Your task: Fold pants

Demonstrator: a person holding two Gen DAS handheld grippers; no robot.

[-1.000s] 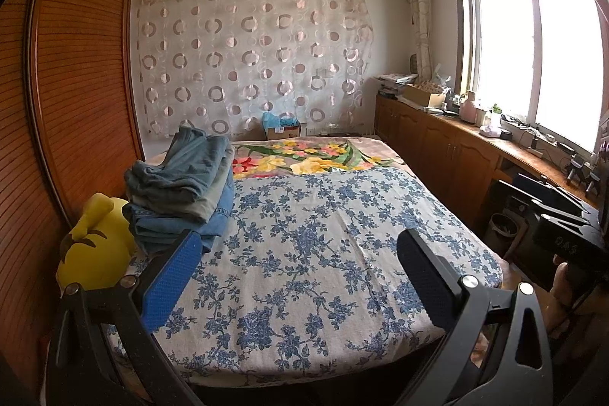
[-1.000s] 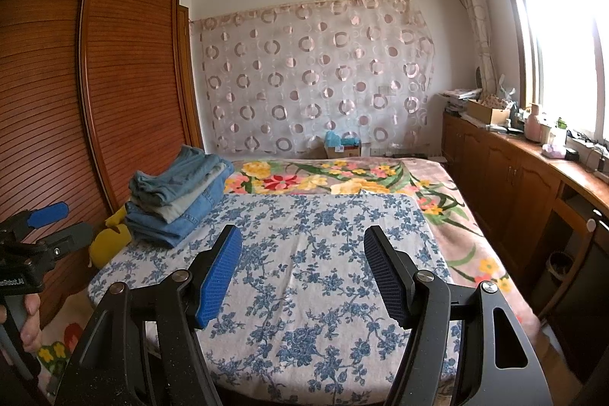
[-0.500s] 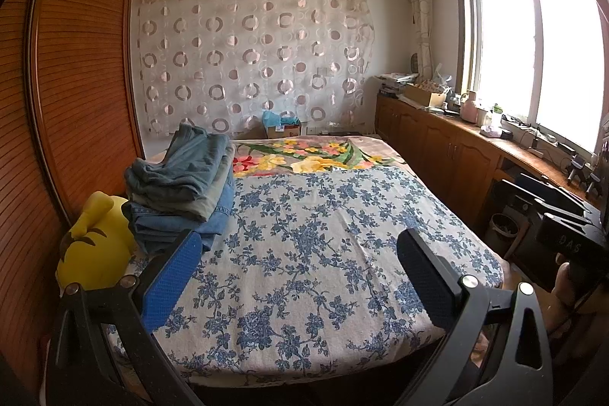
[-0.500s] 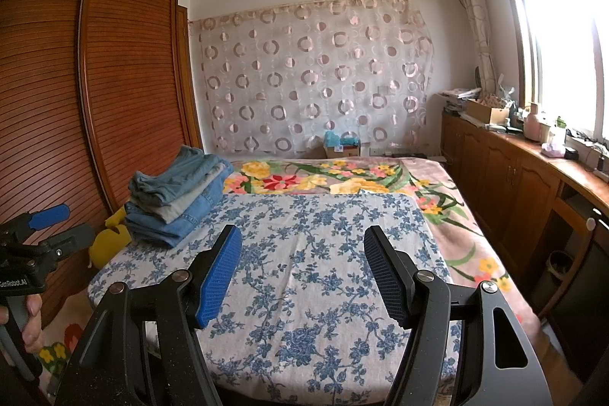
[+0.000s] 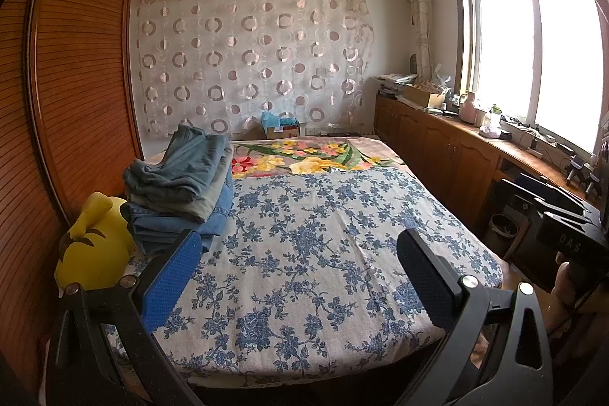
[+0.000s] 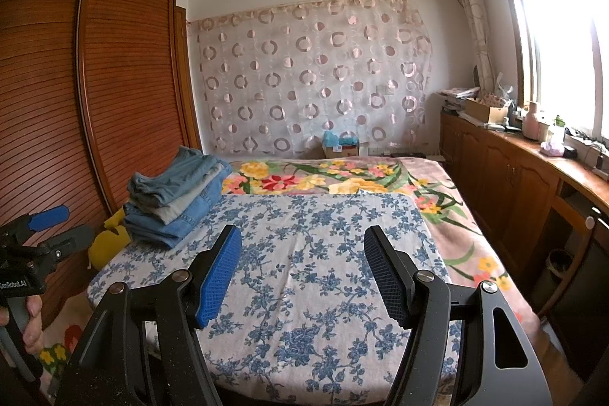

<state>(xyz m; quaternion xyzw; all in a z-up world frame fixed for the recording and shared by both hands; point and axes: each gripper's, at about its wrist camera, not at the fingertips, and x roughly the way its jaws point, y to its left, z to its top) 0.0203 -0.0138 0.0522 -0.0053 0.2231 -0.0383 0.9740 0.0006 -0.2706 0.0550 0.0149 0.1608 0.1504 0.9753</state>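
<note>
Both claws empty: left gripper has its jaws spread wide over the blue-floral bedspread, nothing between the pads; right gripper also stands apart, nothing held, hovering above the same cover. Pants sit as a folded denim stack at the bed's left edge, near the wooden wardrobe, well apart from both grippers. Same stack in the right view. Yellow plush toy just beside the stack, touching it. Left gripper is also seen at the right view's left edge, gripped by a hand. Flowered blanket lies beyond the bedspread.
</note>
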